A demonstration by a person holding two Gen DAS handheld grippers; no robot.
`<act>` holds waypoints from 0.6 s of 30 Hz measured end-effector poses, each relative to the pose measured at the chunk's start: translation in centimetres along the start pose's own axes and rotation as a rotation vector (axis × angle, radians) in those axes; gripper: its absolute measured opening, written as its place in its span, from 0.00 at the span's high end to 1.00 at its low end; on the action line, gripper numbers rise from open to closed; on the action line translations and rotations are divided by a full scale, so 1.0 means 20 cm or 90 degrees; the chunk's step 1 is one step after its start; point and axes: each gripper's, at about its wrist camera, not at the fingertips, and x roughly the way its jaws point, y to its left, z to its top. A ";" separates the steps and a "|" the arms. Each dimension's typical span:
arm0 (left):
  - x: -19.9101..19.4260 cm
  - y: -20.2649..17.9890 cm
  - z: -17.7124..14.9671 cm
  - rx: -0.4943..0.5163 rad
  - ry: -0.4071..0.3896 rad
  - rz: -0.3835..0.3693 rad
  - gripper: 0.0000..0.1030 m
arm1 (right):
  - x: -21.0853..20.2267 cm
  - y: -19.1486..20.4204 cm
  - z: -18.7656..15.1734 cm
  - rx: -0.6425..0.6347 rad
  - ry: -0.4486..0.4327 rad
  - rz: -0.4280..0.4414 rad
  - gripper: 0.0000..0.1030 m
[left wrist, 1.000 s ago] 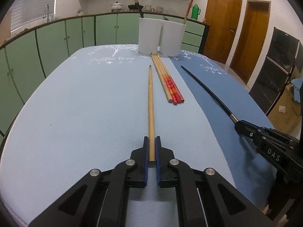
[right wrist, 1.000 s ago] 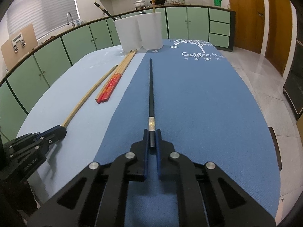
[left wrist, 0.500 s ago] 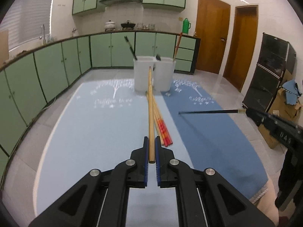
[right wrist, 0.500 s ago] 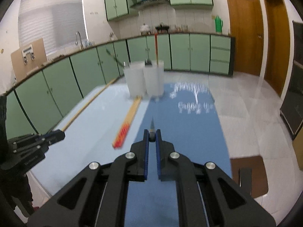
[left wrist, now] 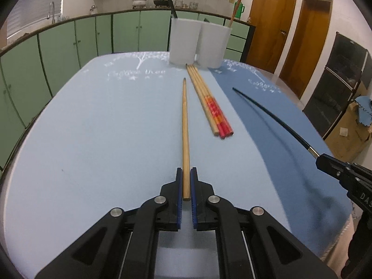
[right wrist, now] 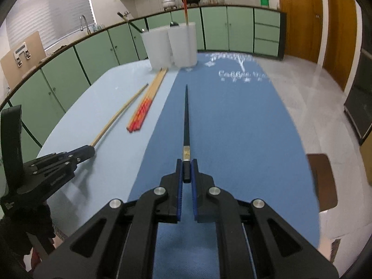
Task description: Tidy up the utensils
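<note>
My left gripper [left wrist: 186,173] is shut on the thick end of a plain wooden chopstick [left wrist: 185,127] that points away toward two white holders [left wrist: 200,44]. My right gripper [right wrist: 186,164] is shut on the butt of a black chopstick [right wrist: 186,114], held just above the dark blue cloth. In the left wrist view the right gripper [left wrist: 322,159] and the black chopstick [left wrist: 267,111] show at the right. In the right wrist view the left gripper [right wrist: 91,150] and wooden chopstick [right wrist: 121,114] show at the left. A bundle of red-ended chopsticks [left wrist: 209,102] lies between them.
The table [left wrist: 93,127] is covered in light blue and dark blue cloth [right wrist: 232,127]. The two white holders [right wrist: 169,44] stand at the far end, with a black utensil in one and a red-tipped chopstick in the other. Green cabinets ring the room; a stool [right wrist: 322,181] stands at the right.
Half a second ago both grippers were lifted high with their chopsticks raised; now both are back low over the table, near where they were a second ago, still gripping.
</note>
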 end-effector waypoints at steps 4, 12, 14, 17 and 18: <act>-0.01 0.00 -0.02 0.010 -0.009 -0.010 0.89 | 0.02 0.00 -0.02 0.004 0.001 0.005 0.94; -0.06 0.00 -0.10 0.028 -0.022 -0.007 0.87 | 0.03 -0.01 -0.02 0.010 -0.005 0.011 0.94; -0.05 0.00 -0.09 0.028 -0.025 -0.003 0.87 | 0.03 -0.01 -0.01 0.011 -0.005 0.011 0.94; -0.05 -0.02 -0.09 0.033 -0.030 0.005 0.90 | 0.02 -0.02 -0.01 0.010 -0.009 0.008 0.94; -0.04 -0.02 -0.08 0.033 -0.031 0.006 0.90 | 0.02 -0.02 -0.01 0.010 -0.009 0.008 0.94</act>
